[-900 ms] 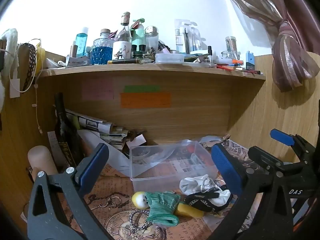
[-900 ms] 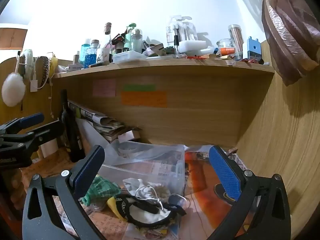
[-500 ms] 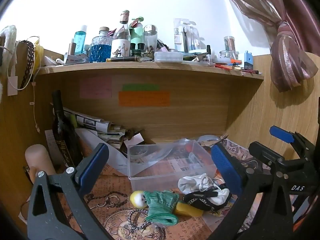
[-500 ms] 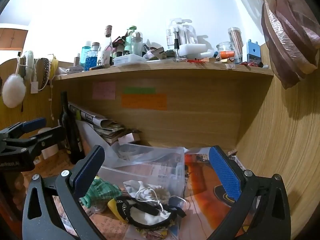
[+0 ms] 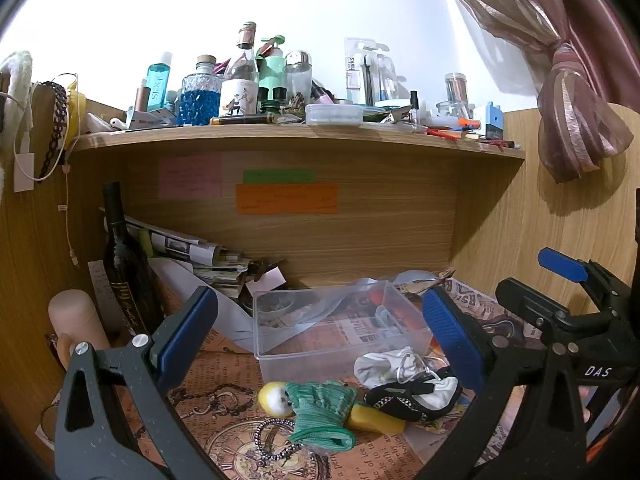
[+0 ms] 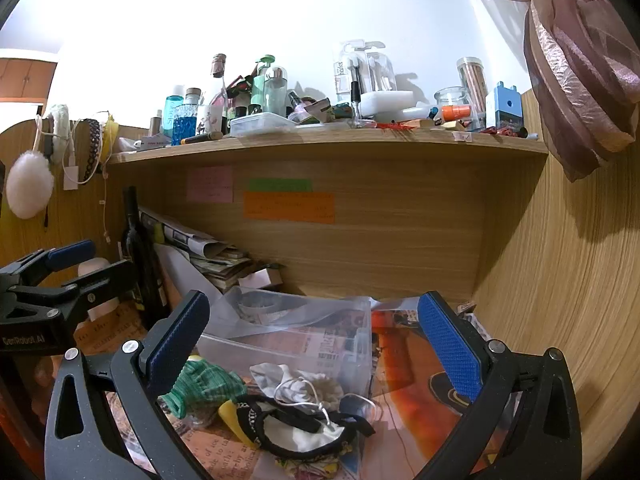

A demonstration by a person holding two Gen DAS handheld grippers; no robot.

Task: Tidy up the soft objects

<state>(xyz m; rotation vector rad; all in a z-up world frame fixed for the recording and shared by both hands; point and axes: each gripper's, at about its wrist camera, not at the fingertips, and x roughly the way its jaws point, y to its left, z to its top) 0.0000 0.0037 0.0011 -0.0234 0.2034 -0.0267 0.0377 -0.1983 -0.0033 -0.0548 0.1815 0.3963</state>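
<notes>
Centrally, a clear rectangular plastic tub [image 5: 340,328] sits on the paper-covered table [image 5: 224,440], holding no soft items; a green knitted glove [image 5: 324,404], white crumpled cloth [image 5: 384,364] and black-trimmed fabric pouch [image 5: 416,396] lie heaped just before its near wall. Both the left gripper [image 5: 316,328] and right gripper [image 6: 312,336] hover over the heap, jaws wide apart, gripping nothing.

Both tools, left [image 5: 320,326] and right [image 6: 312,326], have tilted slightly downward.
</notes>
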